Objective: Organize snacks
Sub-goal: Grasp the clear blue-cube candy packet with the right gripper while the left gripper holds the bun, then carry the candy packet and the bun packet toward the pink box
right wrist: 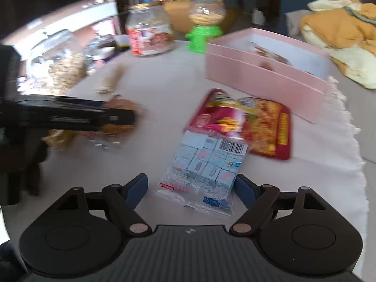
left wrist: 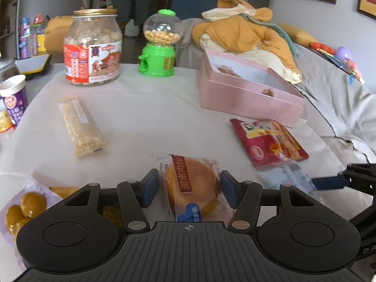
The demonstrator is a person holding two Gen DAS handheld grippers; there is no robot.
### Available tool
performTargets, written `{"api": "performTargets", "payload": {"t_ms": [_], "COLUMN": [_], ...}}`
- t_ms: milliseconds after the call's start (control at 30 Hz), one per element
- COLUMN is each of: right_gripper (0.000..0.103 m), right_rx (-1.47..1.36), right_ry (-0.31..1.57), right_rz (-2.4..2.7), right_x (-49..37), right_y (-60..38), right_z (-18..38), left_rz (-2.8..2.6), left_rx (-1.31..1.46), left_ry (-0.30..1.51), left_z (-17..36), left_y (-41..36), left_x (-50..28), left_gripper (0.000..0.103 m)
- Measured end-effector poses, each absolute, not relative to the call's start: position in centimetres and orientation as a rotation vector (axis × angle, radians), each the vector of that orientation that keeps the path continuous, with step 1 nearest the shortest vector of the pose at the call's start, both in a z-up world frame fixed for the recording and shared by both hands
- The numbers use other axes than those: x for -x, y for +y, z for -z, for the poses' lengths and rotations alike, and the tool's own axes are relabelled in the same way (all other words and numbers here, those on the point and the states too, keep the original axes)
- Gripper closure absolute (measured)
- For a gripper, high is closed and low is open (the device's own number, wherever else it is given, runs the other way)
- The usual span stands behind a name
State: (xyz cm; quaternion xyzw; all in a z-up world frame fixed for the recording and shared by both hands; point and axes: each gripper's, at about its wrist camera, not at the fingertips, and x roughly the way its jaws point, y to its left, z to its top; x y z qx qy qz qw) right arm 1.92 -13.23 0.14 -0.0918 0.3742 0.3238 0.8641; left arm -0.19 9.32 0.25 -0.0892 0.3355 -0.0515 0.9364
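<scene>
My left gripper [left wrist: 189,186] is open around a wrapped round pastry [left wrist: 191,184] on the white tablecloth; the blue pads stand on each side of it, close to the wrapper. My right gripper [right wrist: 191,188] is open around the near end of a clear bag of pale blue candy cubes [right wrist: 205,164], which lies partly on a red snack packet [right wrist: 246,122]. An open pink box [left wrist: 246,91] stands at the back right, a few items inside; it also shows in the right wrist view [right wrist: 265,77]. A long grain bar [left wrist: 81,127] lies at left.
A big snack jar [left wrist: 94,47] and a green gumball dispenser [left wrist: 161,44] stand at the far edge. A purple cup [left wrist: 14,98] and a bag of yellow balls [left wrist: 25,209] sit at left. Orange clothes [left wrist: 246,30] lie on the sofa behind.
</scene>
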Motion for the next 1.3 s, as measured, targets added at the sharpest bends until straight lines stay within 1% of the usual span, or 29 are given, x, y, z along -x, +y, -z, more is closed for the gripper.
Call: {"api": "performTargets", "payload": {"t_ms": [233,500,667,767,867,933,967,1000,1133,1233,1300], "right_gripper": [0.018,0.016,0.016,0.016,0.016,0.018,0.025,0.028,0.028,0.027,0.021], "right_rx": [0.16,0.006,0.054,0.051,0.083,0.112,0.119,0.125,0.169,0.183,0.161], "right_ry": [0.708,0.769,0.755,0.765,0.761,0.766,0.765,0.765,0.746,0.743,0.766], "right_rz": [-0.529,-0.516,-0.514,-0.528,-0.514,-0.499,-0.499,-0.501,-0.457,-0.434,-0.44], "right_x": [-1.4,-4.9,-4.6,-5.5,-6.2,-6.3,-6.1,-5.9,-5.0,-5.0,-5.5], "right_y": [-12.9,-13.3,-12.8,-13.0,-12.5,-12.1,-12.0,-12.0,-12.8,-14.2,-15.1], "right_z": [-1.3,0.4,0.5,0.5,0.5,0.4,0.3,0.1,-0.2,-0.1,0.0], "left_rz": [0.162,0.149,0.122,0.118,0.108,0.105,0.106,0.109,0.115,0.102,0.088], "left_rx": [0.145,0.113,0.049,0.006,-0.015,-0.02,-0.02,-0.02,-0.034,-0.036,-0.033], "left_ry": [0.689,0.678,0.697,0.709,0.739,0.756,0.761,0.762,0.746,0.738,0.745], "left_z": [-0.1,0.1,0.1,0.1,-0.1,-0.2,-0.3,-0.3,-0.1,0.0,-0.1], "left_y": [7.6,6.9,5.8,5.3,5.0,4.9,4.9,5.0,5.0,4.6,4.4], "left_x": [0.8,1.1,1.0,0.9,0.9,0.9,1.0,1.0,1.4,1.4,1.2], "left_gripper": [0.04,0.04,0.038,0.036,0.036,0.036,0.036,0.035,0.035,0.035,0.035]}}
